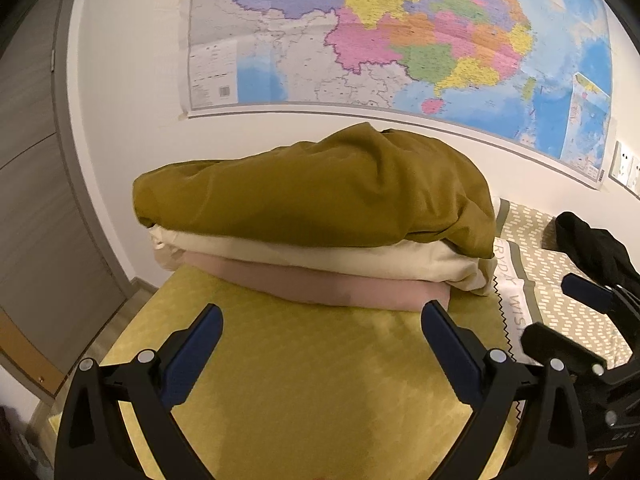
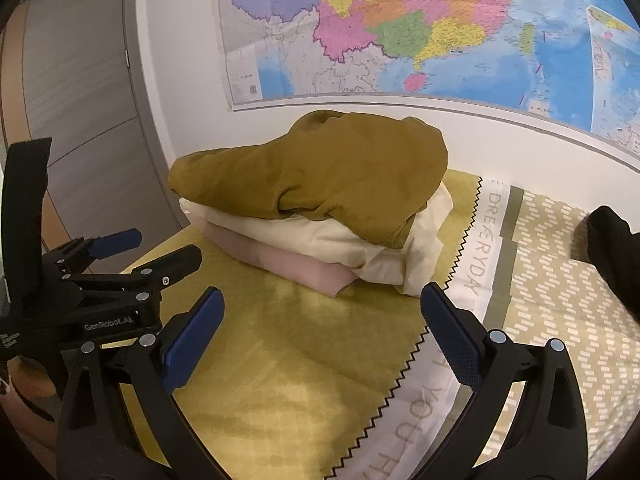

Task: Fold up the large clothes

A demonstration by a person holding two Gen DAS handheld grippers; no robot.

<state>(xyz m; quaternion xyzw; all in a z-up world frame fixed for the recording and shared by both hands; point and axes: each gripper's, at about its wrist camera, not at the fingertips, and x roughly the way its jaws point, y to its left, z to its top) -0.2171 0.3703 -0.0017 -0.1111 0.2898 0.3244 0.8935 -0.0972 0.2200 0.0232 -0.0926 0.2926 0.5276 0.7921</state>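
Three folded garments are stacked on the yellow-green bedspread [image 1: 304, 376]: an olive-mustard one [image 1: 320, 192] [image 2: 320, 172] on top, a cream one [image 1: 360, 258] [image 2: 344, 240] under it, a dusty pink one [image 1: 340, 286] [image 2: 296, 264] at the bottom. My left gripper [image 1: 322, 320] is open just in front of the stack, nothing between its blue pads. My right gripper [image 2: 322, 304] is also open, a little short of the pile's right corner, empty. A black garment [image 1: 596, 248] [image 2: 612, 248] lies at the right on the patterned cover.
A big coloured map [image 1: 400, 40] hangs on the white wall behind the bed. A grey wardrobe door [image 1: 36, 200] stands at the left. The bed's left edge drops off beside the stack. A white band with printed letters [image 2: 492, 240] crosses the bedspread right of the pile.
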